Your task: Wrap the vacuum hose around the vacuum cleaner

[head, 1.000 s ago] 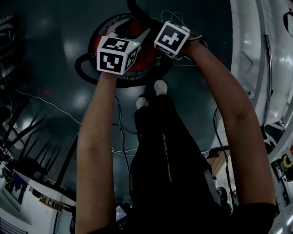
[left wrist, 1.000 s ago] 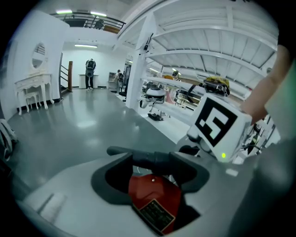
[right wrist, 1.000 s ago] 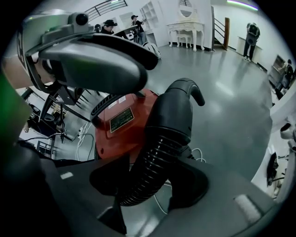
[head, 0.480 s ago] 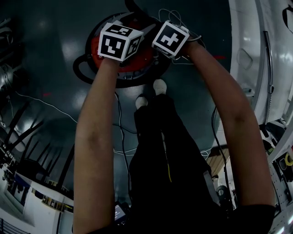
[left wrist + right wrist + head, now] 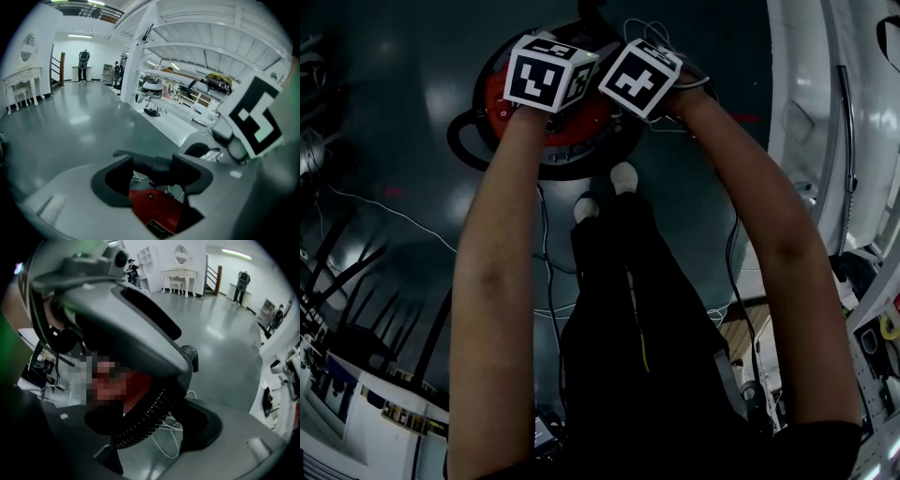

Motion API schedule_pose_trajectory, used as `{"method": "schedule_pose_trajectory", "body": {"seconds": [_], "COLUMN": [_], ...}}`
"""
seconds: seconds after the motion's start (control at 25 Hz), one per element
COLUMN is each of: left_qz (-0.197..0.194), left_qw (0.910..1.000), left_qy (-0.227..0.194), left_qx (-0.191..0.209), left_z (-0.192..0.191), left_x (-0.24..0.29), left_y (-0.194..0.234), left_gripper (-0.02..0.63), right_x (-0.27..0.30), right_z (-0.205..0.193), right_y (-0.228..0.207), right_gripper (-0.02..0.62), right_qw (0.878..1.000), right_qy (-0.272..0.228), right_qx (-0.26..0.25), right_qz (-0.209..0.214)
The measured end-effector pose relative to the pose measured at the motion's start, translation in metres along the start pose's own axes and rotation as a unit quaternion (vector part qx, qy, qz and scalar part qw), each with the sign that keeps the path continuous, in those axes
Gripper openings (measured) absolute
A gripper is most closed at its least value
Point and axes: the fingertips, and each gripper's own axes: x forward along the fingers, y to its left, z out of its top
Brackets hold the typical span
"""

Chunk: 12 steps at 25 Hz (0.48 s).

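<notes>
Now your right claw (image 5: 151, 423) has just been opening: jaws wide, the ribbed vacuum hose (image 5: 139, 426) running loose between them. Your left claw (image 5: 153, 172) has just been closing slightly; jaws apart, a smooth black tube (image 5: 157, 164) crossing their tips. Both hover over the red vacuum cleaner (image 5: 586, 127) on the floor (image 5: 412, 112).

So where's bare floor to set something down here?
Widest bare floor lies left of the vacuum cleaner, beyond its hose loop. A narrower strip runs between the right forearm and the white structure. Crowded: the vacuum's top under the left gripper and right gripper, and the feet beside it.
</notes>
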Motion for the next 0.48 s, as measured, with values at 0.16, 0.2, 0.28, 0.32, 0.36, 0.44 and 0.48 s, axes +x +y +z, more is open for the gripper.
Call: {"method": "schedule_pose_trajectory", "body": {"seconds": [0.16, 0.2, 0.28, 0.32, 0.36, 0.44, 0.48], "left_qz": [0.005, 0.004, 0.0, -0.003, -0.005, -0.008, -0.008], "left_qw": [0.9999, 0.9999, 0.9997, 0.9997, 0.9998, 0.9999, 0.9999], "left_qy": [0.009, 0.012, 0.015, 0.014, 0.013, 0.009, 0.011], "left_qx": [0.003, 0.009, 0.019, 0.018, 0.014, 0.003, 0.004], "left_z": [0.0, 0.001, 0.002, 0.003, 0.003, 0.002, 0.001], "left_x": [0.002, 0.003, 0.004, 0.004, 0.005, 0.007, 0.008], "left_y": [-0.003, -0.004, -0.006, -0.007, -0.007, -0.009, -0.01], "left_gripper": [0.253, 0.253, 0.255, 0.255, 0.258, 0.261, 0.261], "right_x": [-0.007, -0.008, -0.009, -0.009, -0.008, -0.007, -0.006], "right_z": [0.001, 0.002, 0.003, 0.001, -0.002, -0.006, -0.008], "right_y": [0.002, 0.003, 0.002, 0.0, -0.002, -0.007, -0.009], "right_gripper": [0.368, 0.368, 0.367, 0.368, 0.368, 0.37, 0.371], "right_qw": [0.996, 0.995, 0.995, 0.995, 0.996, 0.996, 0.996], "right_qy": [-0.043, -0.057, -0.074, -0.074, -0.072, -0.071, -0.07], "right_qx": [0.072, 0.076, 0.069, 0.061, 0.05, 0.034, 0.031], "right_qz": [0.038, 0.034, 0.015, -0.001, -0.017, -0.045, -0.054]}}
